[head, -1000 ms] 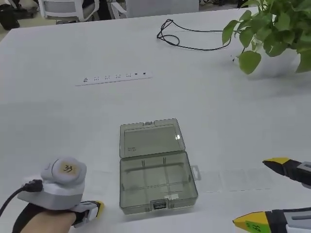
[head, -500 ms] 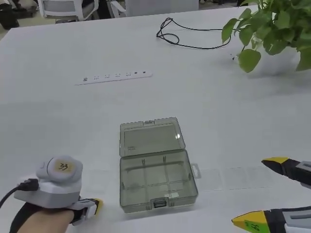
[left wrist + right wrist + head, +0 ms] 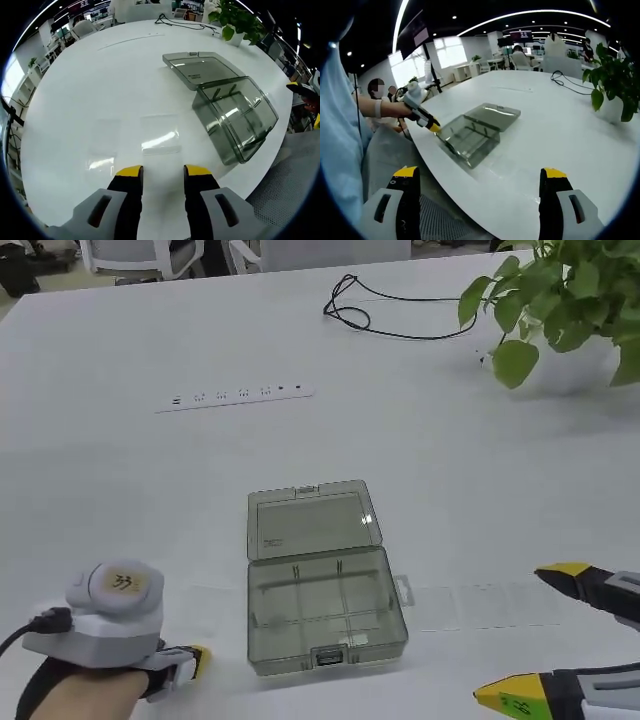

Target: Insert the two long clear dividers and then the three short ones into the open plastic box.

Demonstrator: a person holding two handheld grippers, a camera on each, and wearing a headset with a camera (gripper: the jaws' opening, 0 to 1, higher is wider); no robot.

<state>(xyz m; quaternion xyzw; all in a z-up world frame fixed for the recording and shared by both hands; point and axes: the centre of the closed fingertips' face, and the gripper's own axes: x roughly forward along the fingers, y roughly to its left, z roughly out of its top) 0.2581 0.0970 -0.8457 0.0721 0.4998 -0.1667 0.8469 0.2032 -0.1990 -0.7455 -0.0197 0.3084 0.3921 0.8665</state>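
Left hand-held gripper (image 3: 163,172) drifted leftward, clear dividers (image 3: 160,135) just ahead

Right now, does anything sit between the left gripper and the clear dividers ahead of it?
Nothing visible. The clear dividers lie flat on the bare table just ahead of the left gripper, fingers apart; the open plastic box sits off to the side.

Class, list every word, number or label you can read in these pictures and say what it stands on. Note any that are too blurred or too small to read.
"33": on the round cap of the left gripper.
Marking on the lower yellow jaw of the right gripper: too blurred to read.
Small label on the plastic box lid: too small to read.
Symbols along the power strip: too small to read.
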